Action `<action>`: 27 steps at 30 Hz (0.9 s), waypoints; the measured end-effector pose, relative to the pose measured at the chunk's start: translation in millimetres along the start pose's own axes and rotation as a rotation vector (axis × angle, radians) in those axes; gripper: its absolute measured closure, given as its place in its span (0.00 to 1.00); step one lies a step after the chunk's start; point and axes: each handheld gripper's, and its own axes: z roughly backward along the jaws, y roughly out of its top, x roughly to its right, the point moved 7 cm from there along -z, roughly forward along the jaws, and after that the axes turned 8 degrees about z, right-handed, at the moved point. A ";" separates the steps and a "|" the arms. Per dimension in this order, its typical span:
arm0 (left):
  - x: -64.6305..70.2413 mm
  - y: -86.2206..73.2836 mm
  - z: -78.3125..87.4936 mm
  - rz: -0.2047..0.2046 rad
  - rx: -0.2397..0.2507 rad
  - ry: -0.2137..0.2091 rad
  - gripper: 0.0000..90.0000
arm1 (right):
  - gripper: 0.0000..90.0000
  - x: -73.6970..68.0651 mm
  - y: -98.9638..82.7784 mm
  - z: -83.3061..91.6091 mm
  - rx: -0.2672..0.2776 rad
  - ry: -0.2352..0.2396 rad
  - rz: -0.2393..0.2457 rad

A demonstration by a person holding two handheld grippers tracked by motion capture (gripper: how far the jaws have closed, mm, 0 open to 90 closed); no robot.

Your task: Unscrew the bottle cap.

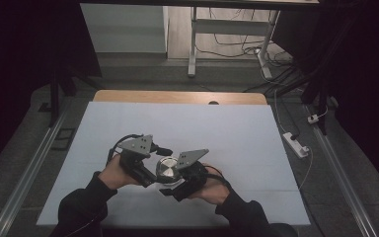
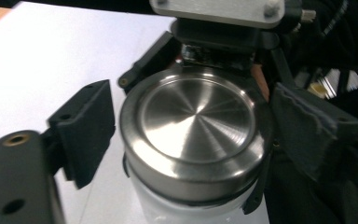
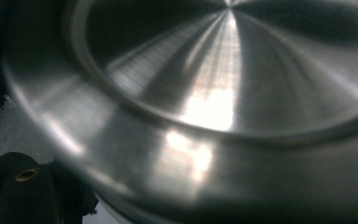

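Observation:
A jar with a brushed steel lid (image 1: 168, 168) and a white body (image 2: 168, 210) stands near the front middle of the white table cover (image 1: 202, 123). My left gripper (image 1: 154, 175) reaches it from the left. In the left gripper view its two black pads (image 2: 86, 128) sit against opposite sides of the lid (image 2: 193, 126), shut on it. My right gripper (image 1: 176, 183) comes from the right and closes on the jar lower down, its grey plate (image 2: 214, 9) behind the lid. The right gripper view looks at the lid (image 3: 214, 93) from very close, one black finger (image 3: 23, 186) at bottom left.
The white cover lies on a wooden table whose far edge (image 1: 177, 96) shows. A power strip (image 1: 296, 144) and cables lie on the floor at the right. A desk frame (image 1: 192, 44) stands beyond the table. Metal rails (image 1: 34, 163) run along both sides.

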 end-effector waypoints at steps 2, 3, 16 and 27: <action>-0.6 -0.3 -1.5 0.000 -0.001 0.019 0.22 | 0.17 1.0 -0.7 -0.3 -0.006 -0.011 0.011; -1.7 0.2 -2.1 0.006 0.004 0.031 0.22 | 0.17 1.7 -1.0 -0.3 -0.006 -0.018 0.005; -7.6 10.3 -17.5 0.078 0.057 0.273 0.23 | 0.17 22.9 -6.4 3.8 -0.001 -0.134 -0.102; -7.8 14.8 -17.1 0.133 0.112 0.352 0.23 | 0.17 25.6 -5.1 3.4 0.020 -0.138 -0.145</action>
